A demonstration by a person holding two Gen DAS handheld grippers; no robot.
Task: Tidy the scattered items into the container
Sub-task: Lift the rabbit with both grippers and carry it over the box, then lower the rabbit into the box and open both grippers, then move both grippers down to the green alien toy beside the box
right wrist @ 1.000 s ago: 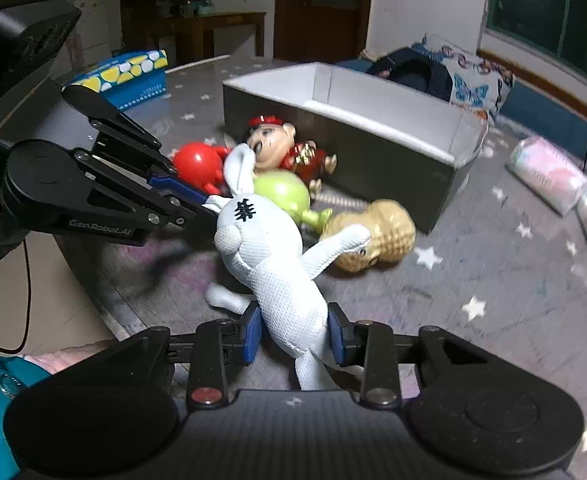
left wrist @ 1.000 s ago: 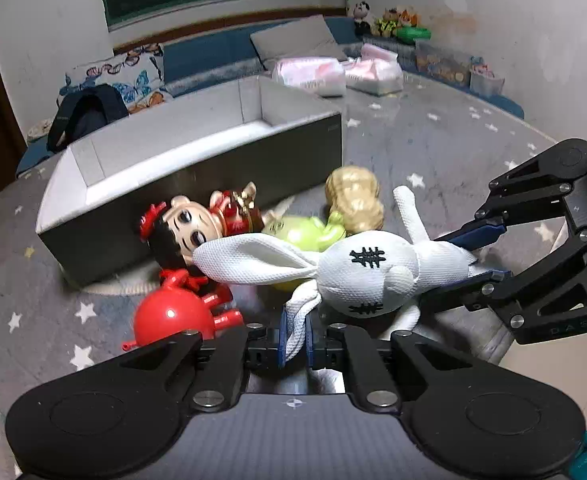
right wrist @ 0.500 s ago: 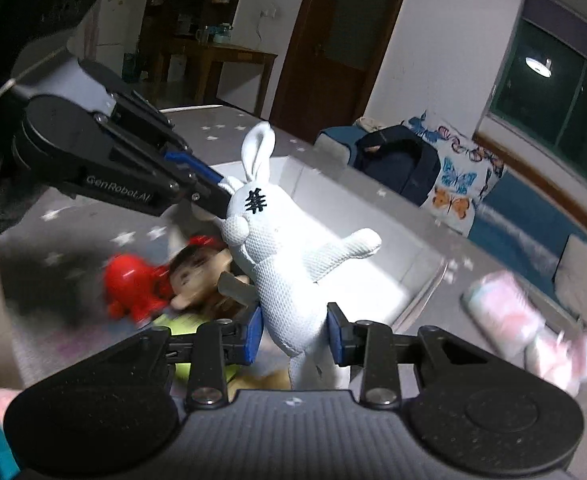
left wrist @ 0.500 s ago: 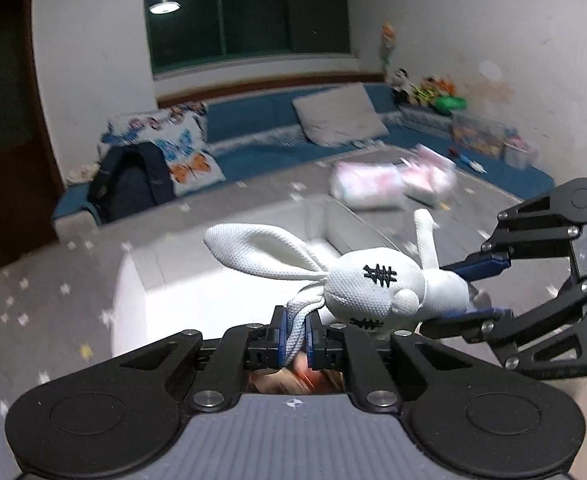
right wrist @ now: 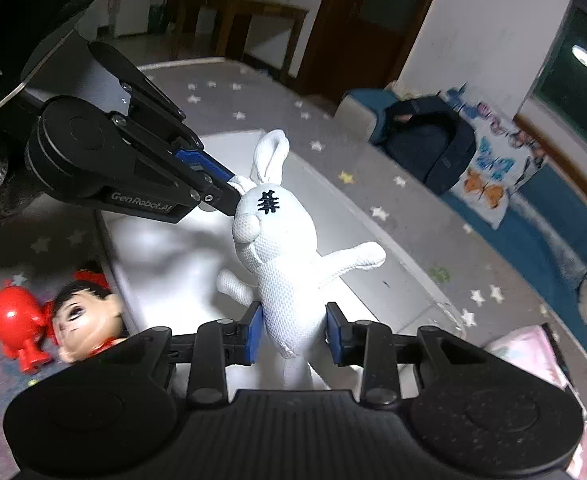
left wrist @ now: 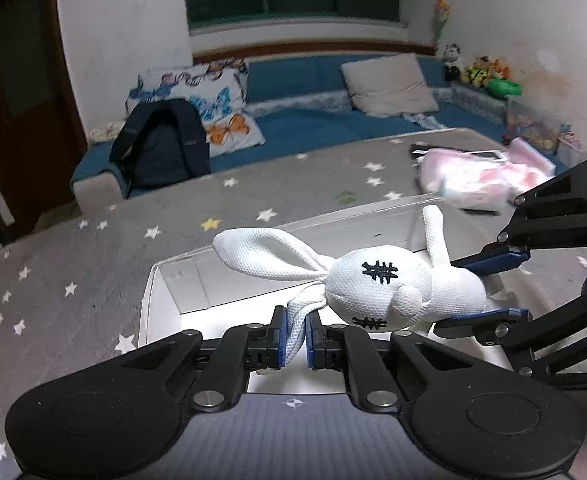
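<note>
Over the open box [left wrist: 161,312], held clear of its white floor: 1 white plush rabbit [left wrist: 389,292], stitched black marks on face, gripped at both ends.

- Left gripper [left wrist: 295,334]: jaws nearly together, clamped on one rabbit ear. 2nd ear sticks out free toward the left in left wrist view.
- Right gripper [right wrist: 291,332]: jaws clamped on rabbit's lower body, blue pads pressing both sides; one leg hangs below pads.
- Box: grey outside, white inside; interior under rabbit looks bare where visible.
- Table [left wrist: 73,264]: grey cloth w/ star print.
- Outside box, near its wall, right wrist view: red toy [right wrist: 13,324]; doll w/ black hair [right wrist: 81,320], lying just beside it.
- Far side of table: pink packet [left wrist: 469,180], blurred.
- Bkgd: blue sofa [left wrist: 313,120], dark backpack [left wrist: 161,140].
</note>
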